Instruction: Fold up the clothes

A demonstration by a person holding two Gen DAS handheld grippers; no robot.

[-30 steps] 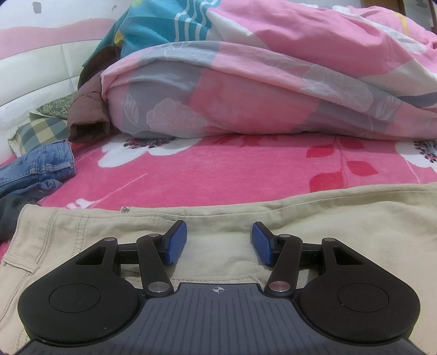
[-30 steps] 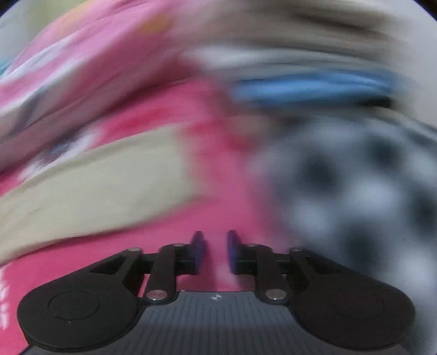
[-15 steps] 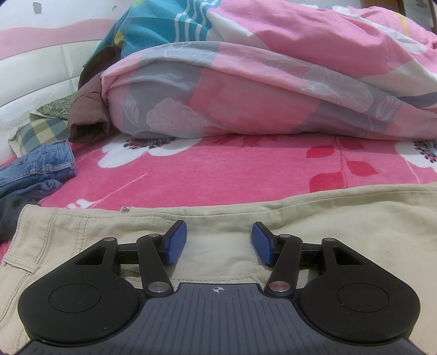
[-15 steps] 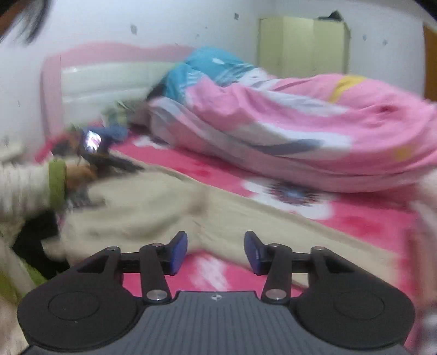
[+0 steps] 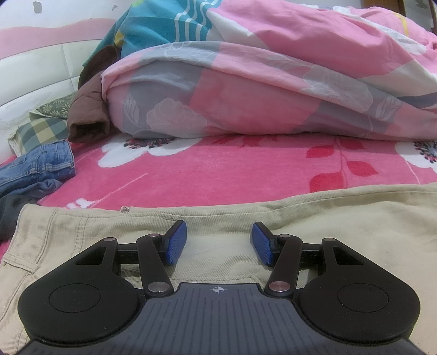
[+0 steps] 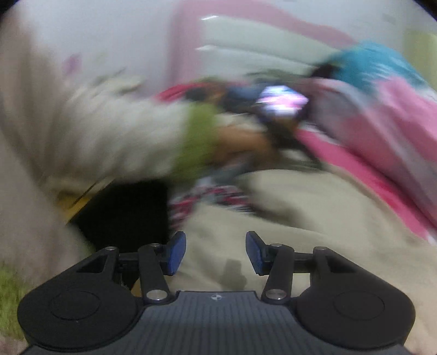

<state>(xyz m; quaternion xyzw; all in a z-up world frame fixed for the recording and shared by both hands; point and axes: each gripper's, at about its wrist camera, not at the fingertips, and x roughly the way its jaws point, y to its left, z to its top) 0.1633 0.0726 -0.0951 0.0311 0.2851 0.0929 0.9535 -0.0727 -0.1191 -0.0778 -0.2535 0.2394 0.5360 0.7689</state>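
- Left gripper (image 5: 219, 243): jaws apart at a middling width, nothing between the blue pads (image 5: 177, 243), hovering low over the beige trousers (image 5: 341, 226); contact with the cloth can't be told.
- Beige trousers lie flat along the near edge of the bed, waistband end to the left, a small metal rivet (image 5: 125, 209) on the far seam.
- Right gripper (image 6: 215, 252): jaws have just been opening, now parted about the same, nothing between them; beige cloth lies beyond and under the fingers. Frame heavily motion-blurred.
- Right view, past the jaws: the person's hand (image 6: 240, 143) with a green cuff (image 6: 196, 142) and pale sleeve (image 6: 114, 136), holding the other gripper by its black body; a lit screen (image 6: 281, 102) on it, content unreadable.
- Far of the trousers in the left view: pink floral blanket (image 5: 232, 169) covering the bed.
- Beyond that, a bundled pink-grey duvet (image 5: 245, 90); a teal striped cloth (image 5: 164, 24) behind it.
- Far left: folded jeans (image 5: 41, 163), brown garment (image 5: 90, 109), checked pillow (image 5: 38, 131), padded white-pink headboard (image 5: 41, 65).
- No readable writing, brand or label; only a small crosshair mark (image 5: 217, 289) on the left gripper body.
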